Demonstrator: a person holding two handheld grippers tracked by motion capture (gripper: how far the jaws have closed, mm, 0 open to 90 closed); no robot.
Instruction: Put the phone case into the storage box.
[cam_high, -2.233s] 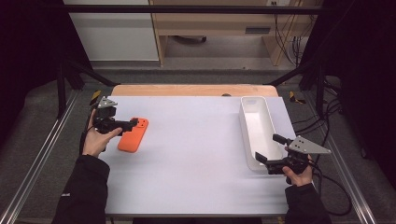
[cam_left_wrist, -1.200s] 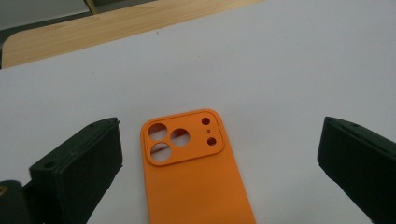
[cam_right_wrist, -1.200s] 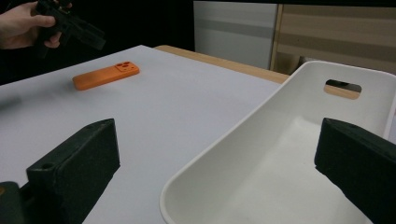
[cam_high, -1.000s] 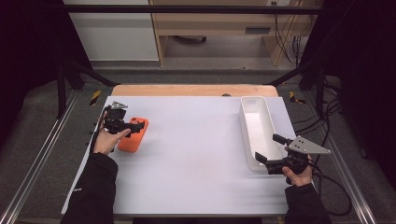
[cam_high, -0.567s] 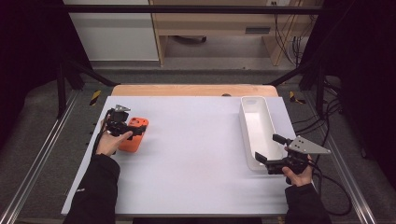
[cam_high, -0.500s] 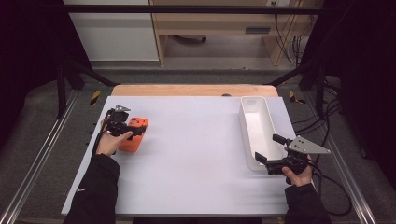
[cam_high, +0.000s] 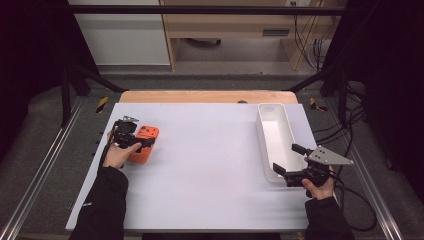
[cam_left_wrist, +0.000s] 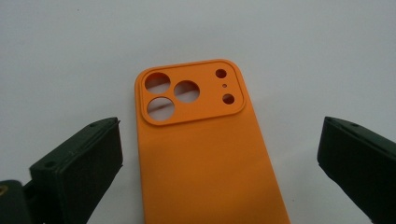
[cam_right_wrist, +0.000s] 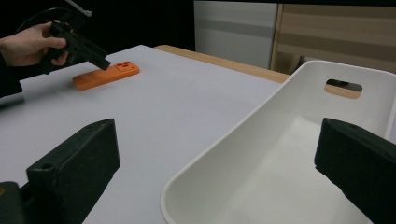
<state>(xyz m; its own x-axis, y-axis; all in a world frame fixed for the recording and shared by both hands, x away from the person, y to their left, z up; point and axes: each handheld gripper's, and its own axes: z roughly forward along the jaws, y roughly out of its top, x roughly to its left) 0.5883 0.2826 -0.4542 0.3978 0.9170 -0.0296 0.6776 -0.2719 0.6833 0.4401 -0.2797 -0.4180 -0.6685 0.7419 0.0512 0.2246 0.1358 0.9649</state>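
Left hand-held gripper (cam_left_wrist: 217, 154) spread wide over flat orange silicone phone case (cam_left_wrist: 201, 140) on white bench (cam_high: 210, 165); right hand-held gripper (cam_right_wrist: 217, 163) released beside white plastic bin (cam_right_wrist: 289, 177).

bare tabletop (cam_high: 215, 165) mid-table, white bin (cam_high: 274, 137) blocking right edge

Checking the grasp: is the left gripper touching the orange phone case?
Apart. The left gripper view shows white table either side of the orange phone case, between it and the left gripper.

— What is cut off? 
— The orange phone case (cam_left_wrist: 205, 154) runs off the frame at six o'clock; the left gripper (cam_high: 131, 140) covers its near end in the high view.

— And the white bin (cam_right_wrist: 289, 186)? 
— Clipped at five o'clock.
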